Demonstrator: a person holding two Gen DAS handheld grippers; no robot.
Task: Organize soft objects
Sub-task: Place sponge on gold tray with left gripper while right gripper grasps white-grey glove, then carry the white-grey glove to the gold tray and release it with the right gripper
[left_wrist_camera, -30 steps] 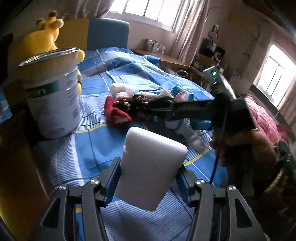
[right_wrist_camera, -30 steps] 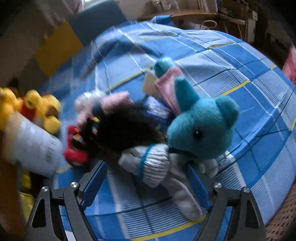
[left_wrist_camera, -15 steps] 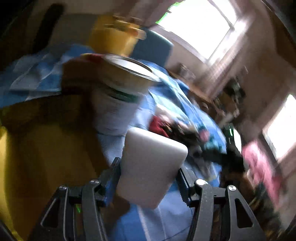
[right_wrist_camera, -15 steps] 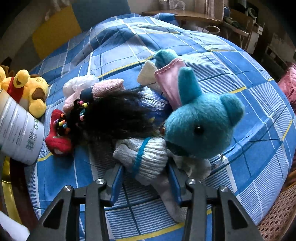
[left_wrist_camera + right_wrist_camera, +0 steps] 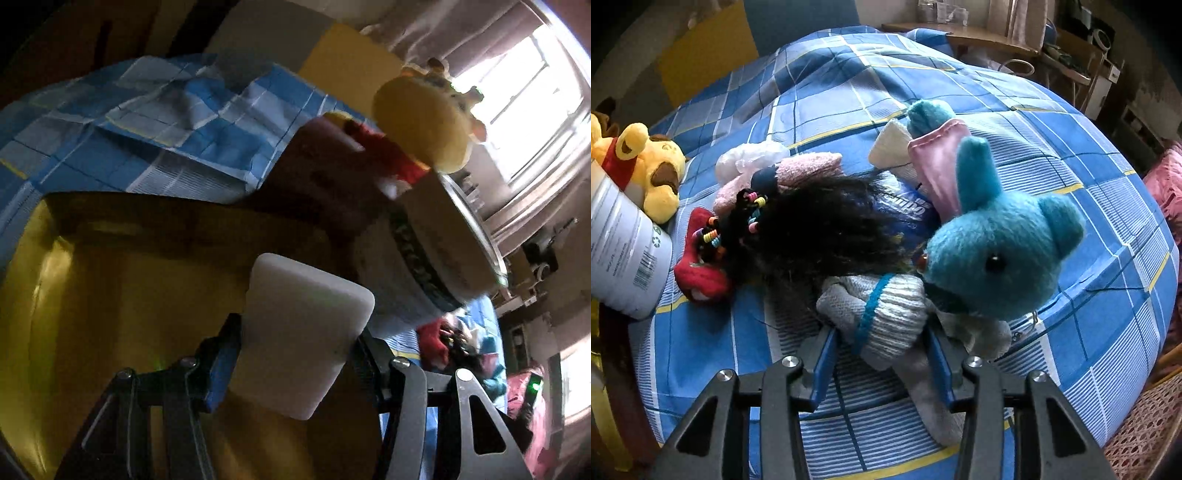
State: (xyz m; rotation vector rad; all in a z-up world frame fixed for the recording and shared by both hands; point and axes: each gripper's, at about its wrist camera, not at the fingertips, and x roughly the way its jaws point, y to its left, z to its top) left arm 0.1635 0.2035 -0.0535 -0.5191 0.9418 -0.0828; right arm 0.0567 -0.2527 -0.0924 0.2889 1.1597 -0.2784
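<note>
Here the left gripper [image 5: 295,354] is clamped on the sponge [image 5: 303,339] over the yellow bin [image 5: 92,314]. The right gripper [image 5: 879,339], nearly closed, brackets the sock [image 5: 882,314] at 6 o'clock of the pile; only knit should be pinched.

Blue-and-white plaid bedsheet with thin yellow lines [image 5: 1071,155], teal fuzzy plush animal [image 5: 1001,254], grey ribbed sock with teal stripe [image 5: 886,314], white foam block [image 5: 299,339].

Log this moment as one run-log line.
left hand-held gripper: shut on white sponge, over yellow bin | right hand-held gripper: shut on grey sock | teal plush: on bed
</note>
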